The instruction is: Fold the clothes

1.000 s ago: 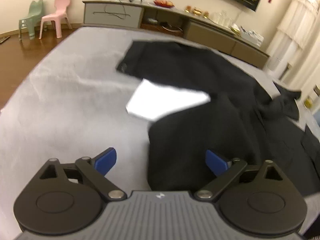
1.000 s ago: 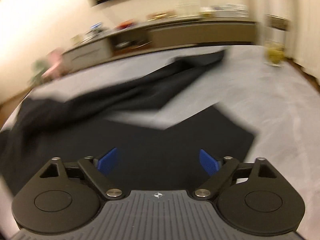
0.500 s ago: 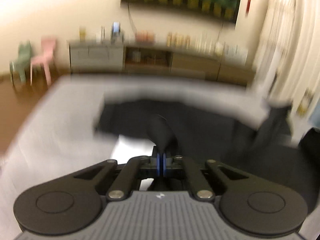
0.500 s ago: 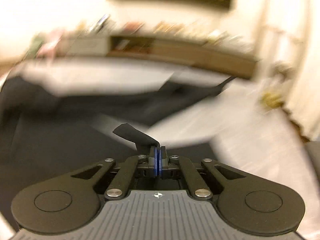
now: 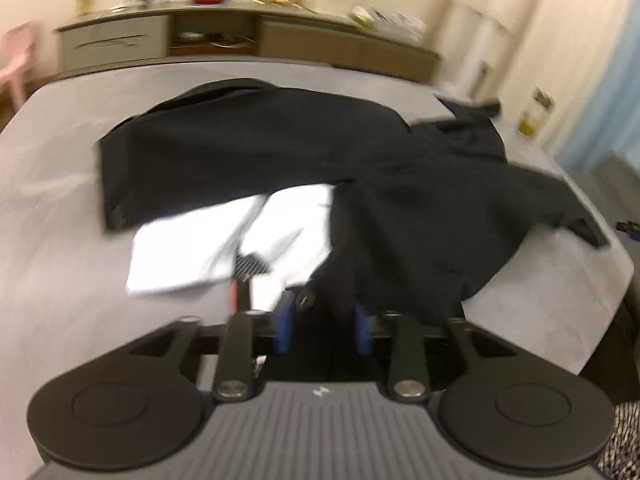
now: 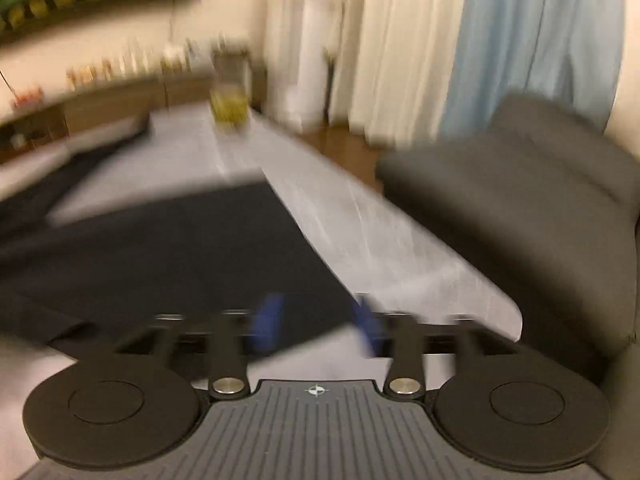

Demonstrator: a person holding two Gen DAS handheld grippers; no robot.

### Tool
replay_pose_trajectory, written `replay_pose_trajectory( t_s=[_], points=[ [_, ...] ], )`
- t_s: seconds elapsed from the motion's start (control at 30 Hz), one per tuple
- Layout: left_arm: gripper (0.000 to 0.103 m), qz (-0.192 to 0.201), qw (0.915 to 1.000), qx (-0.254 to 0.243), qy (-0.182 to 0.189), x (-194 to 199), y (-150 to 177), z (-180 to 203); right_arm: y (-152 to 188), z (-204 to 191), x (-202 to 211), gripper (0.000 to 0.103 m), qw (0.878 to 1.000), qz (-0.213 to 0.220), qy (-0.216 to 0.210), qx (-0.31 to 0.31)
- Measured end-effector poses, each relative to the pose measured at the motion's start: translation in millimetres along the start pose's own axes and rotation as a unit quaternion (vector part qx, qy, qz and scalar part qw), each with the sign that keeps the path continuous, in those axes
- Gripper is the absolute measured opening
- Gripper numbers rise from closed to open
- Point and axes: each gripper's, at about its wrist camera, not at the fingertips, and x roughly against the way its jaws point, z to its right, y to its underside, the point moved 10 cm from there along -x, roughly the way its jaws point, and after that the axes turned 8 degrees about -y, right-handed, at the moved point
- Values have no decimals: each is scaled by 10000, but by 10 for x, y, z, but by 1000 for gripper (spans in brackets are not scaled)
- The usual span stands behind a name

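A black garment [image 5: 288,152] lies spread over the grey bed [image 5: 56,216], with white lining [image 5: 280,224] showing at its near edge. My left gripper [image 5: 322,322] is partly open, its blue pads [image 5: 285,320] apart, with black cloth lying between them near a button. In the right wrist view the black garment [image 6: 180,248] lies flat on the bed [image 6: 384,240]. My right gripper [image 6: 316,322] is partly open over the garment's near corner. Both views are blurred.
A long low sideboard [image 5: 240,36] with small items stands behind the bed. A pink chair [image 5: 16,56] is at far left. A dark grey sofa [image 6: 520,216] sits right of the bed, with curtains [image 6: 440,40] behind it. A yellowish jar [image 6: 230,106] stands at the bed's far end.
Both grippers were open, then shut on black cloth and lifted it half a second ago. Now both have parted their pads and the cloth lies lower. The right view has swung right.
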Motion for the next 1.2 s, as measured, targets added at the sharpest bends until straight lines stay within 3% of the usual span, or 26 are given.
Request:
replay_pose_trajectory(
  t_s=[0.07,0.13,0.2,0.27,0.33,0.4,0.53,0.57,0.67,0.7,0.73,0.77,0.8,0.87,1.0,1.1,1.13,1.2],
  points=[
    [82,185,9996,214,-63,173,49,-104,-308,-467,240,76,9953,646,-181,695],
    [85,215,9990,365,-115,267,59,-204,-534,-1131,457,80,9812,1093,-787,1384],
    [88,185,9984,508,-165,253,125,-272,-587,-1865,645,85,9583,1316,-1682,1900],
    [88,61,9981,579,-197,199,215,-289,-407,-2714,853,86,9213,1218,-2867,2327],
    [88,91,9960,812,-361,200,239,-385,-62,-3635,1143,86,8637,984,-4070,2806],
    [88,133,9929,1056,-534,207,260,-489,347,-4376,1507,88,7884,861,-4985,3500],
    [88,440,9789,1927,-521,383,244,-820,1169,-5375,2005,92,6491,637,-5747,4944],
    [88,496,9758,2084,-431,424,236,-877,1350,-5555,2068,92,6206,546,-5835,5210],
    [88,544,9712,2310,-221,482,232,-967,1737,-5908,2073,92,5721,131,-5828,5769],
    [88,546,9705,2343,-173,479,226,-973,1778,-5999,2051,91,5699,75,-5854,5766],
    [88,547,9703,2354,-131,473,219,-972,1755,-6079,2030,78,5757,-27,-5879,5683],
    [88,546,9701,2362,-72,456,206,-964,1721,-6156,1994,58,5832,-204,-5854,5628],
    [88,562,9697,2378,-2,453,198,-948,1665,-6212,1961,21,5919,-234,-5790,5603],
    [88,587,9658,2515,227,397,154,-916,1469,-6270,1900,7,6138,-3,-5612,5553],
    [95,613,9471,3034,846,185,40,-841,609,-6133,1735,5,7032,209,-5613,4359],
    [97,565,9246,3499,1399,-95,-180,-718,-136,-5783,1481,5,7724,80,-5698,2806],
    [97,529,9142,3684,1605,-211,-268,-673,-337,-5641,1354,5,7867,-1,-5730,2300],
    [98,422,8898,4072,2016,-448,-442,-579,-541,-5331,1115,5,7968,-187,-5833,1566]
  ],
)
